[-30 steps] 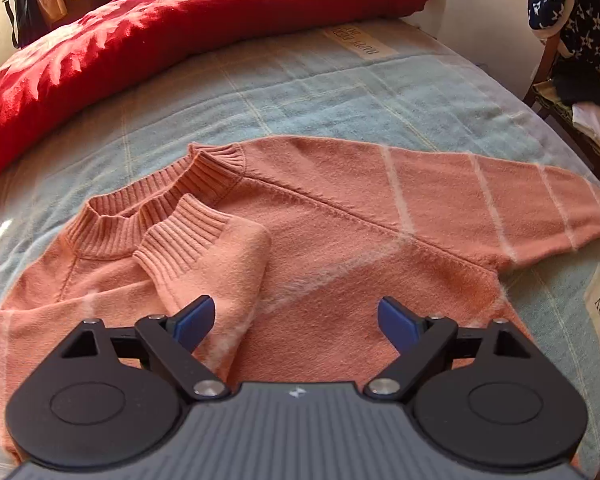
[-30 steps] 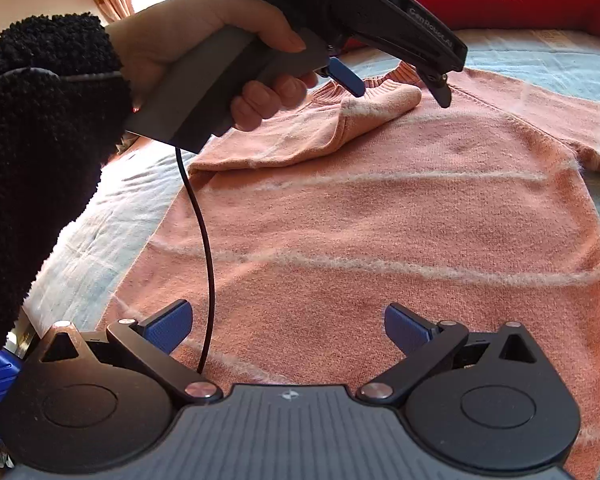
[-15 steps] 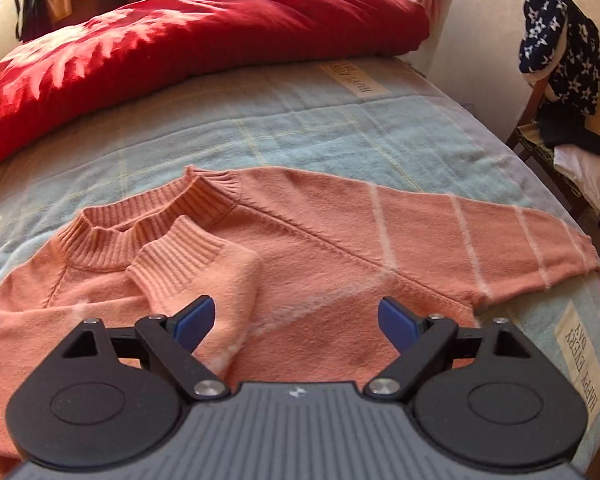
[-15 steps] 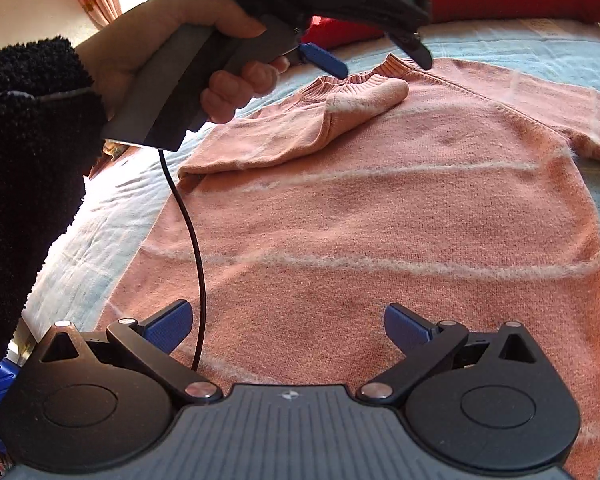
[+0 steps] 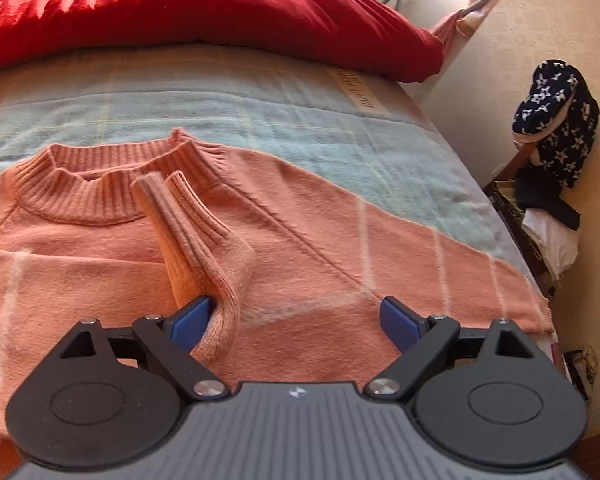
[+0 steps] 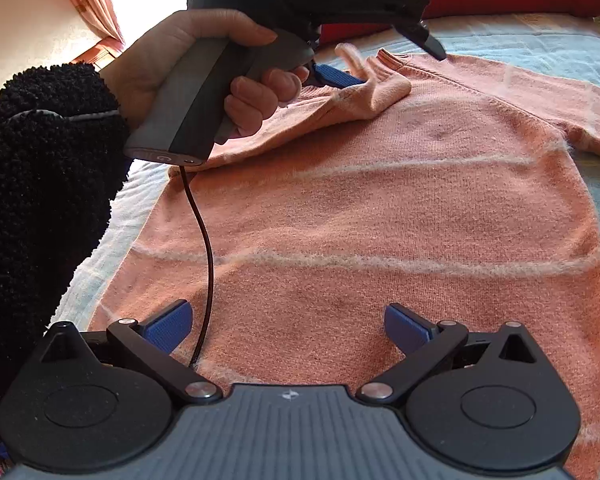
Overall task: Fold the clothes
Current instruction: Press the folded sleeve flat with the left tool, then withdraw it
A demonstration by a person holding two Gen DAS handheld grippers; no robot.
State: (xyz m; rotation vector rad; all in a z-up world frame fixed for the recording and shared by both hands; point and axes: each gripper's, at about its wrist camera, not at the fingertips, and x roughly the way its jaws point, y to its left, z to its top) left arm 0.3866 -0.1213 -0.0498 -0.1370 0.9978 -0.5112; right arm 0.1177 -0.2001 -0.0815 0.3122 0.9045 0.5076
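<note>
I see the sweater [image 5: 308,264] lying flat on the bed [image 5: 260,112], collar toward the red duvet [image 5: 204,12]. One sleeve is folded in over the chest, its ribbed cuff [image 5: 188,224] just below the collar. My left gripper [image 5: 296,320] is spread wide over it, gripping nothing; the cuff fabric touches the inside of its left pad [image 5: 190,322], while the other pad sits clear over the chest. My right gripper [image 6: 288,326] hangs released above the hem, jaws wide apart. From there I see the left hand [image 6: 204,68] around its handle, cable [image 6: 206,256] dangling. The other sleeve [image 5: 452,264] stretches toward the bed edge.
</note>
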